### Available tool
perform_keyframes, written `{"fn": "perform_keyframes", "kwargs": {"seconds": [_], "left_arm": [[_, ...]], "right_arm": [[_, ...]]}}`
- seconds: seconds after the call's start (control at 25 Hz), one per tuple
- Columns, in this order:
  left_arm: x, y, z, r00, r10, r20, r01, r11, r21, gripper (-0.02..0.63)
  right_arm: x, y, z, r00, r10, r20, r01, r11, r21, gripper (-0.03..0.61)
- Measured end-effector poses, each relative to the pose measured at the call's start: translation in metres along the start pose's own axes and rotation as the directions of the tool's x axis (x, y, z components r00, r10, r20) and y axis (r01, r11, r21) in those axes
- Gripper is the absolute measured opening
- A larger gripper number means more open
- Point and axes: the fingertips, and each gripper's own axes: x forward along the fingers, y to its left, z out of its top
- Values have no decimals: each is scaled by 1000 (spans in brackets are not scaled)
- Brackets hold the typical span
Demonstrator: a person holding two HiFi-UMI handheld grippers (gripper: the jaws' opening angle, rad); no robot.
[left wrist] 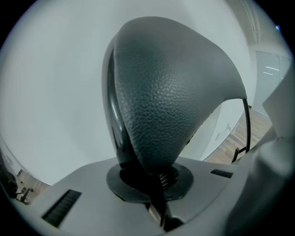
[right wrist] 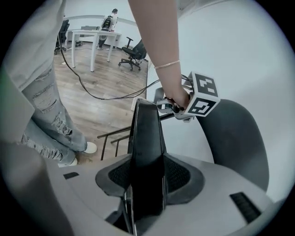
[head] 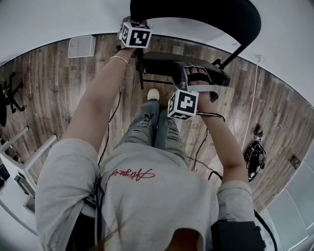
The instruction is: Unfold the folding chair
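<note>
The folding chair stands against a white wall. Its black padded backrest (head: 206, 14) is upright and its dark seat (head: 162, 63) tilts out from the frame. My left gripper (head: 131, 22) is shut on the backrest's left edge; in the left gripper view the pebbled pad (left wrist: 170, 101) and its glossy frame tube are clamped between the jaws (left wrist: 154, 179). My right gripper (head: 194, 74) grips the seat's front edge. In the right gripper view the seat (right wrist: 146, 138) runs edge-on between the pads (right wrist: 146, 184), which press on both its faces. The left gripper (right wrist: 184, 108) shows there too, beside the backrest (right wrist: 235, 138).
The person's legs and white shoe (head: 153, 94) stand close in front of the chair on the wood floor. Cables (head: 252, 98) trail over the floor, with black gear (head: 256, 154) at the right. White desks (right wrist: 92, 39) and office chairs (right wrist: 131, 55) stand far off. A chair leg bar (right wrist: 115, 136) sits low.
</note>
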Motion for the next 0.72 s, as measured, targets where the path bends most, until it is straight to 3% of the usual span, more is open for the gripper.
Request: {"fn": "perform_keyframes", "kwargs": {"seconds": [0.12,0.24,0.32,0.44,0.6,0.72], "left_arm": [[-4,5,-3,996,32,79,-28,998,-48,36],[-15,22,-26,991,56,121,-28,974,-223,301],[-28,29,-33,983,95,158,-45,955,-294,390],[-43,28,-32,970,138,200,-92,970,-225,390],[-43,29,-37,976,65,206,0,954,-301,396],[-50,30,-34,953,128,273,-52,962,-269,396]], "right_arm": [[-6,15,4,1000,-27,15,27,1000,5,184],[-8,22,7,999,-39,26,39,999,12,187],[-10,27,7,999,-34,26,34,999,6,189],[-16,41,9,999,-34,38,34,999,-3,190],[-20,46,11,994,-78,74,77,997,5,190],[-21,46,11,993,-85,77,84,996,14,192]]}}
